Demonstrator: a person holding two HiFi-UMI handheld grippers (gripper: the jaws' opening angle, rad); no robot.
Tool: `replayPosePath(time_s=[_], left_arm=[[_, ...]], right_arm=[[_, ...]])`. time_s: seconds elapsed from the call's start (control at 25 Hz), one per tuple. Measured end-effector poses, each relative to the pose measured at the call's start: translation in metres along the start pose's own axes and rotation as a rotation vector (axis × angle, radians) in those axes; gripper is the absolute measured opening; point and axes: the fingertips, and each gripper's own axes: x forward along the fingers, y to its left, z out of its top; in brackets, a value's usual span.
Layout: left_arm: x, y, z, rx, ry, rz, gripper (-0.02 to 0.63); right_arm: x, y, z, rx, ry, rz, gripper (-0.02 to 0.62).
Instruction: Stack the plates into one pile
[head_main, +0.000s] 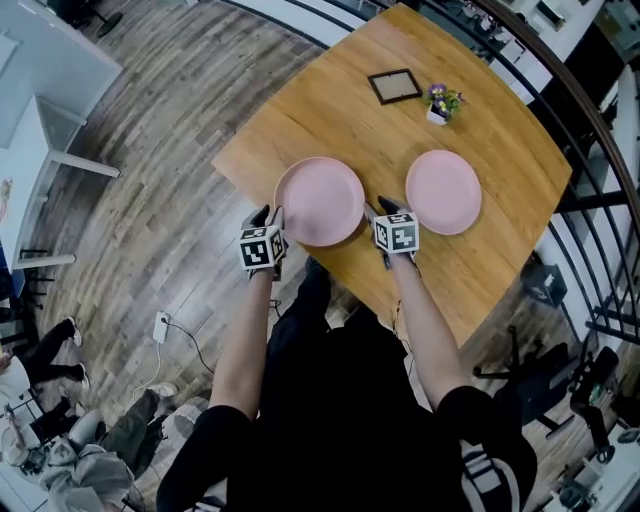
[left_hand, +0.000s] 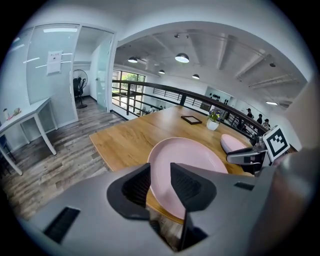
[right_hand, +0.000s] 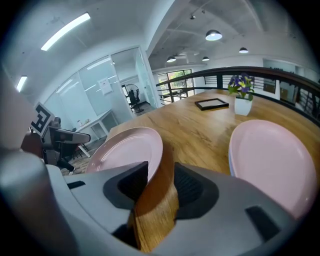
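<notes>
Plates first: two pink ones are laid flat and face up on the wooden table (head_main: 500, 150), well apart. The left plate (head_main: 320, 200) sits by the table's near corner and the right plate (head_main: 443, 192) beside it. Being round, no long axis is offered; only the upturned rims give a direction, and that is straight up. The left plate is flanked now, with the left gripper (head_main: 270, 216) at its left rim and the right gripper (head_main: 385, 206) at its right rim. Both pairs of jaws are held part open. Pink rim is seen through the left gap and bare wood through the right, so nothing is judged clamped, though light contact at the left rim cannot be ruled out from this angle. A stiff, smooth, probably chip-prone plate is expected, best pinched at opposite rim edges, kept level and set down gently
</notes>
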Motion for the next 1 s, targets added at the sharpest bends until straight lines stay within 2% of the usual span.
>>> replayPosePath(time_s=[0.32, 0.72, 1.0], left_arm=[[0.027, 0.003, -0.014, 0.007, 0.069, -0.032, 0.12], [0.049, 0.012, -0.016, 0.021, 0.114, -0.058, 0.12], [0.061, 0.02, -0.019, 0.024, 0.149, -0.083, 0.12]], right_arm=[[0.012, -0.001, -0.017, 0.047, 0.041, -0.007, 0.163], [0.026, 0.007, -0.015, 0.078, 0.057, -0.004, 0.141], [0.031, 0.01, -0.016, 0.103, 0.06, -0.017, 0.101]])
